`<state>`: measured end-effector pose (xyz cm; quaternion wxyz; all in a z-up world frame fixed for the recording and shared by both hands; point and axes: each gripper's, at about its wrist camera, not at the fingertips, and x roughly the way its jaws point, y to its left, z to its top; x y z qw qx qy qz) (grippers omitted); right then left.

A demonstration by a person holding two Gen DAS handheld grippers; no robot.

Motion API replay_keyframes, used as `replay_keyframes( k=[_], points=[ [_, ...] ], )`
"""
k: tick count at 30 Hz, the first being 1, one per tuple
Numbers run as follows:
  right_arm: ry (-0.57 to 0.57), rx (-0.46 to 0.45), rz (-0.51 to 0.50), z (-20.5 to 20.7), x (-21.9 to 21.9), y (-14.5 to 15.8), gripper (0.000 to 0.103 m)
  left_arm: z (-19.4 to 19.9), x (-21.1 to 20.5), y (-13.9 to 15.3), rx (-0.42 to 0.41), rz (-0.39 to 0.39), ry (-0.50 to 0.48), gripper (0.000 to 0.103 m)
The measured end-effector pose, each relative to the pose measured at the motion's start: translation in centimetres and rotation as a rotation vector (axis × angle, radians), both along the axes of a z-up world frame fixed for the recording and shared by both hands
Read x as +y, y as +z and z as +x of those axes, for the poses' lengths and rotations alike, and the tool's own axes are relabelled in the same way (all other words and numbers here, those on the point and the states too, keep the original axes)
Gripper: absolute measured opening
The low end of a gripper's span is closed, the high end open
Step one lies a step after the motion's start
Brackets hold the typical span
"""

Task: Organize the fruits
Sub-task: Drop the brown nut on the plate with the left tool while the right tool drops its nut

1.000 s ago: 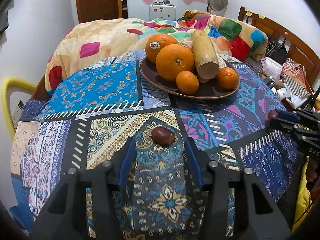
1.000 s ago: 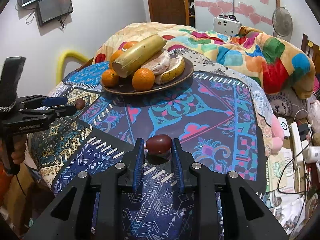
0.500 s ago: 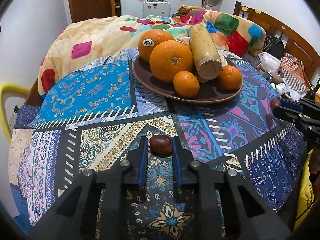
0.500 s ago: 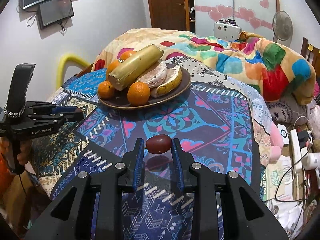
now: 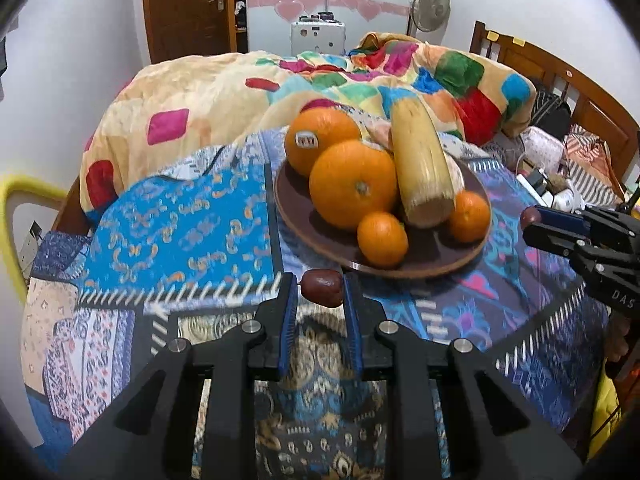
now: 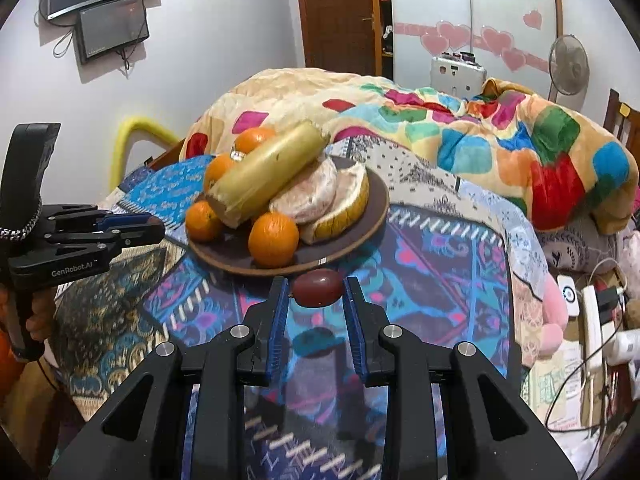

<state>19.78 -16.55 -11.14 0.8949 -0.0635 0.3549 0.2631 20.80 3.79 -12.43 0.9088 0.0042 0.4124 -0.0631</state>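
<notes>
Left wrist view: the left gripper (image 5: pixel 320 290) pinches a brown date (image 5: pixel 322 287) at its fingertips, the plate (image 5: pixel 420 262) just ahead.

Right wrist view: the right gripper (image 6: pixel 316 290) clamps a reddish fruit (image 6: pixel 317 287), the plate (image 6: pixel 240 258) just beyond.

Behind the patchwork-clothed worktop (image 5: pixel 180 220) you have a bed heaped with a bright patchwork blanket (image 6: pixel 500 140) and ending in a wooden headboard (image 5: pixel 560 76). On the far wall you see a brown door (image 5: pixel 184 8), a white wardrobe with pink heart stickers (image 6: pixel 472 36), a standing fan (image 5: pixel 430 7) and a white appliance (image 5: pixel 318 36). To your left sits a yellow chair back (image 5: pixel 12 216); two screens (image 6: pixel 108 8) hang on the wall. Cables and a power strip (image 6: pixel 592 320) lie at the far right.
</notes>
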Motion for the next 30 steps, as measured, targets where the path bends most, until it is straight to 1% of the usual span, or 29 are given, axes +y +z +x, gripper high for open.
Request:
replay_keyframes(
  k=[6,15,24,30],
  points=[
    [-0.001,-0.014,-0.013,1.7,0.8,0.1,0.026,1.6,-0.6,0.7,-0.026,0.005,-0.01,0.023],
    [-0.001,0.012,-0.04,4.0,1.3,-0.4,0.026,3.2,-0.7,0.4,-0.017,-0.01,-0.008,0.023],
    [0.007,0.036,-0.043,4.5,1.9,-0.9,0.026,3.7,-0.7,0.2,-0.009,-0.029,-0.006,0.023],
    [0.008,0.034,-0.049,4.5,2.1,-0.9,0.028,3.8,-0.4,0.1,-0.001,-0.039,0.007,0.031]
  ],
)
